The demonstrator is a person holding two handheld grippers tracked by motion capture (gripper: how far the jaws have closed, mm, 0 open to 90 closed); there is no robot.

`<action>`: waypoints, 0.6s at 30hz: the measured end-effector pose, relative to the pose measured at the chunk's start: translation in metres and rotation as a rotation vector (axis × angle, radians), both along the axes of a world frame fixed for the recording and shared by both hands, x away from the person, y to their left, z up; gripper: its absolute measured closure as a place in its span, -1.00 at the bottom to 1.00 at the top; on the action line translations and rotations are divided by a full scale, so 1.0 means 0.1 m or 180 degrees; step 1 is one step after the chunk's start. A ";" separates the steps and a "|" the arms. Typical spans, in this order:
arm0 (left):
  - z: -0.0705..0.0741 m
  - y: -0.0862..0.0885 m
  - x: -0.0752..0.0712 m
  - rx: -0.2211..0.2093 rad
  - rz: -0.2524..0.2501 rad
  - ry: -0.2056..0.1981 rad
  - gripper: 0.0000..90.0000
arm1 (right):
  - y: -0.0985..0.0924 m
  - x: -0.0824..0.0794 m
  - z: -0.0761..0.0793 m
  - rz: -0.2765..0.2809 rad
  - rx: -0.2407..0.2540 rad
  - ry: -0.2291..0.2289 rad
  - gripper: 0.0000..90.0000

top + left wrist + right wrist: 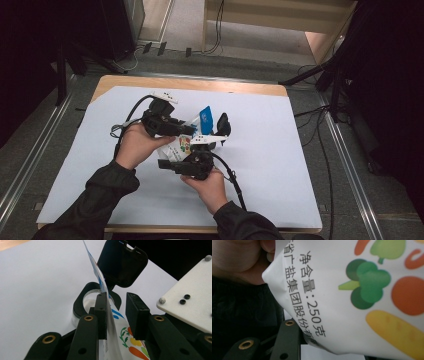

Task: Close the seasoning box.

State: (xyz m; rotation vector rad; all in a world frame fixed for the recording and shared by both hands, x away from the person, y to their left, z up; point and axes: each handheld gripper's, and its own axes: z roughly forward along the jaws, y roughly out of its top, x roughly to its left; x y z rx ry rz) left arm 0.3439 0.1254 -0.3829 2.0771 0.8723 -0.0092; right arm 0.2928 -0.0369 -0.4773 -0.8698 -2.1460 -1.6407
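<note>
A white bag [178, 146] printed with vegetables, blue at its top, stands on edge in the middle of the table. My left gripper [192, 129] reaches in from the left at the bag's upper part. In the left gripper view the bag [113, 322] runs between the jaws of the left gripper [116, 315]: one pad touches it and the other stands clear. My right gripper [172, 158] holds the bag's lower end. The bag [342, 300] lies close across the right gripper view and hides one jaw. Just behind the bag stands a small clear jar [91, 298] with its black lid [122, 263] flipped up.
A white sheet [260, 165] covers the wooden table [150, 82]. The jar with the raised lid [222, 125] sits right of the bag's blue top. Cables trail from both grippers. Black stands and cables line the floor on both sides. A hand [237, 260] shows beside the bag.
</note>
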 end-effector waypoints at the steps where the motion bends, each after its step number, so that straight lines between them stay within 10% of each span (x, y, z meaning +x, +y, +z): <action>1: 0.00 0.00 0.00 0.0000 0.0000 0.0000 0.61 | 0.00 0.00 0.00 0.0001 0.0000 -0.0001 0.42; 18: 0.00 -0.02 0.01 0.0041 -0.0005 -0.0002 0.62 | 0.00 0.01 0.00 0.0006 0.0007 0.0061 0.43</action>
